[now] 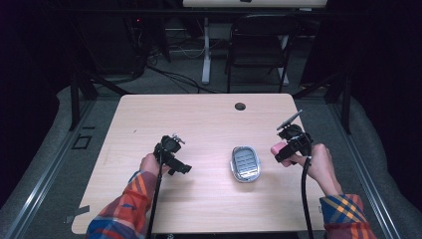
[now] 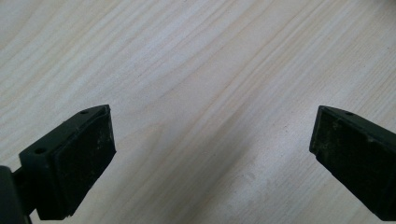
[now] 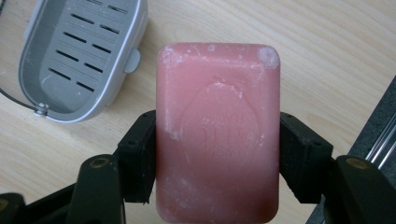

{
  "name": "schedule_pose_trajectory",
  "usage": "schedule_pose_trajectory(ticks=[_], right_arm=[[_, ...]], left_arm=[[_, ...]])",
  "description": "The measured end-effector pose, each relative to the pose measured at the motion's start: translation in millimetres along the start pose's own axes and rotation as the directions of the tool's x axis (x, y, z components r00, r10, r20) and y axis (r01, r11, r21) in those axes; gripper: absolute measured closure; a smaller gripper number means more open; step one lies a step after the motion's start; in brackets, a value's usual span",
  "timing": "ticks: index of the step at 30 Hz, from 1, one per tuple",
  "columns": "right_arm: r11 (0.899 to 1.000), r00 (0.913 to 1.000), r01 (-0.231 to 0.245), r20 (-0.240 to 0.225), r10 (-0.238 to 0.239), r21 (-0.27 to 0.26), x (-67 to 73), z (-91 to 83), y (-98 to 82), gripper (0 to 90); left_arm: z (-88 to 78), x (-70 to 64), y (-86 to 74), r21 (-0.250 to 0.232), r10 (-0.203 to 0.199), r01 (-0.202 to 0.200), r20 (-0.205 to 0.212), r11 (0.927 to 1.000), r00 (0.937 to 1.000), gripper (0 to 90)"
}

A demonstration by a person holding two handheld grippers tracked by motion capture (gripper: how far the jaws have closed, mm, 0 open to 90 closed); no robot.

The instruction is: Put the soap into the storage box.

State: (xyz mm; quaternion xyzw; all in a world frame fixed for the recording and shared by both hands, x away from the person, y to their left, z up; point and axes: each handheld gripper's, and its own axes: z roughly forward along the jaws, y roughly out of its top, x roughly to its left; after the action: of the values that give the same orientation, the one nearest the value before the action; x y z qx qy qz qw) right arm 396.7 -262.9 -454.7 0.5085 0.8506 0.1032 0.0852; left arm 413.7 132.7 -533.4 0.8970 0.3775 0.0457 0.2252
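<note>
Right gripper [image 3: 217, 154] jaws clamp waxy pink soap bar [image 3: 217, 126]; left gripper [image 2: 212, 154] jaws spread.

Pink soap [image 3: 218, 135] clamped in tongs [image 3: 218, 158]

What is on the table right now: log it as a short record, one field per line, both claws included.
surface: light wooden table
soap: pink soap bar, embossed oval on its face
soap dish: grey slotted soap dish, empty, on the table between the two hands
right claw: right claw shut on the soap bar's long sides, held beside the dish
left claw: left claw open, jaws wide apart over bare wood
soap in dish: not yet
</note>
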Motion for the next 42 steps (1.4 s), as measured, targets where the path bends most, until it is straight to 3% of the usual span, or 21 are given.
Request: schedule_pose_trajectory(ticks=[27,42], right_arm=[[0.999,0.9995,0.031,-0.002,-0.031,-0.017,20.7,-9.4,18.5,37.4],[0.997,0.9972,0.075,-0.007,-0.074,0.011,33.8,-7.9,28.2,37.4]], left_arm=[[-0.8,-0.1,-0.8,-0.002,0.000,0.000,-0.003,1.0000,1.0000,0.1],[-1.1,0.1,-0.9,-0.003,0.002,-0.002,-0.004,1.0000,1.0000,0.1]])
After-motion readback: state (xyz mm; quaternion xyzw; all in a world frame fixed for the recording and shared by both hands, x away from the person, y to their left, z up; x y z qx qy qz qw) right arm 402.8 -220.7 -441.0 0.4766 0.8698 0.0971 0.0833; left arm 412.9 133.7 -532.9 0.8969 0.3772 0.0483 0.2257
